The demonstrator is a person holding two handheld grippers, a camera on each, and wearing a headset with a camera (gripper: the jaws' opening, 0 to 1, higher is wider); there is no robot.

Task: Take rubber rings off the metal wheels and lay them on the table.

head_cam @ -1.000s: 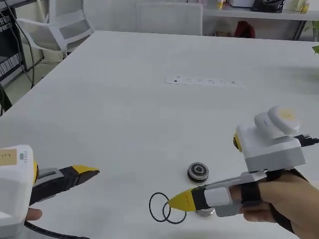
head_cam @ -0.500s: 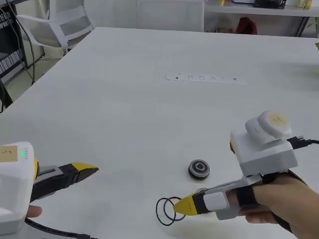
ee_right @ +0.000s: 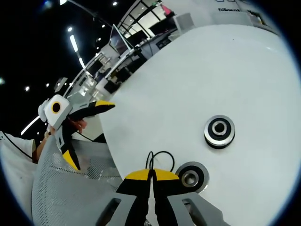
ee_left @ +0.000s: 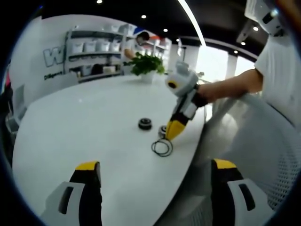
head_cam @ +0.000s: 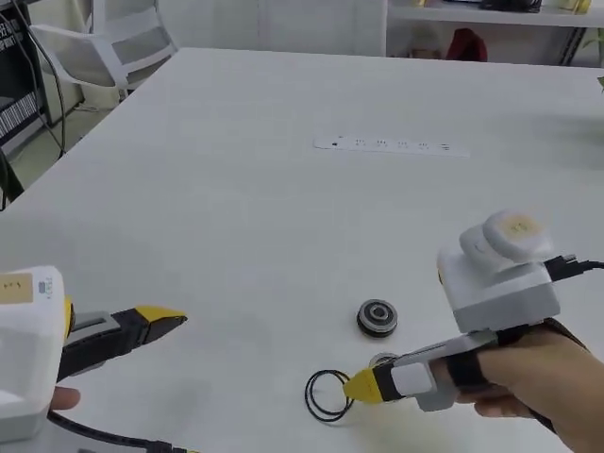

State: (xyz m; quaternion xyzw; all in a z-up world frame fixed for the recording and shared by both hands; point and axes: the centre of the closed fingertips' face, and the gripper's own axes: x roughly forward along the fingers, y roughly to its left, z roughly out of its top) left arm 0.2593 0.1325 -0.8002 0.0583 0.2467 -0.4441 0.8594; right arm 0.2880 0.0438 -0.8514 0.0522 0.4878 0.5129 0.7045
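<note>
Head view: right claw (head_cam: 351, 385), shut and empty, has eased back from two black rubber rings (head_cam: 327, 395) laid near black-rimmed metal wheel (head_cam: 377, 318), seemingly next; left claw (head_cam: 176, 321) gapes idle.

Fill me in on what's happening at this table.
A person works at a white table with a gripper in each hand. The right gripper is shut, and its yellow tips appear to pinch the thin black rubber rings, which lie on the table near the front edge. Two round metal wheels sit close by: the nearer wheel beside that gripper, the farther wheel behind it. The left gripper hangs open off to the side, holding nothing.
</note>
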